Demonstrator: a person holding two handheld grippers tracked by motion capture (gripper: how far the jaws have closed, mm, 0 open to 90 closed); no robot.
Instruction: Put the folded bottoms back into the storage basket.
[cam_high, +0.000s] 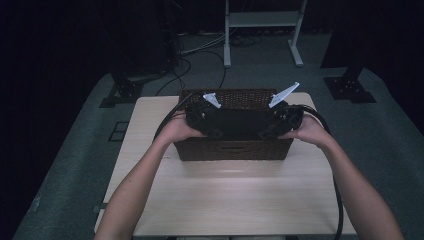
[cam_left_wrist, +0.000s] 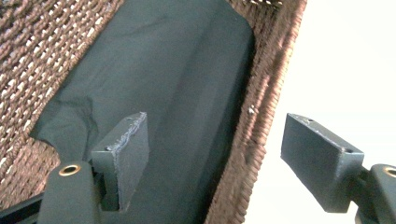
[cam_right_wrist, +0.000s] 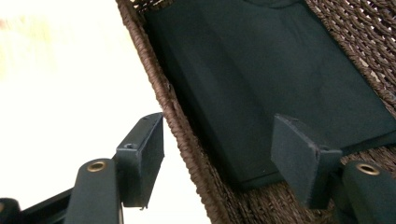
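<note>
A brown wicker basket (cam_high: 232, 150) stands at the far middle of a light wooden table (cam_high: 225, 195). A dark folded cloth (cam_high: 240, 122) lies flat inside it. My left gripper (cam_high: 215, 131) and right gripper (cam_high: 265, 132) hover at the basket's near rim, both open. In the left gripper view the gripper (cam_left_wrist: 215, 126) straddles the basket wall (cam_left_wrist: 261, 107), one jaw over the cloth (cam_left_wrist: 177, 70), the other outside over the table. The right gripper (cam_right_wrist: 217, 123) straddles the wall (cam_right_wrist: 159, 79) the same way, one jaw above the cloth (cam_right_wrist: 261, 70). Neither holds anything.
Behind the table stand a white metal frame (cam_high: 260, 20) and two black stand bases (cam_high: 120, 92) (cam_high: 350, 90) on the grey floor. Cables (cam_high: 195, 55) run across the floor. The person's forearms cross the near half of the table.
</note>
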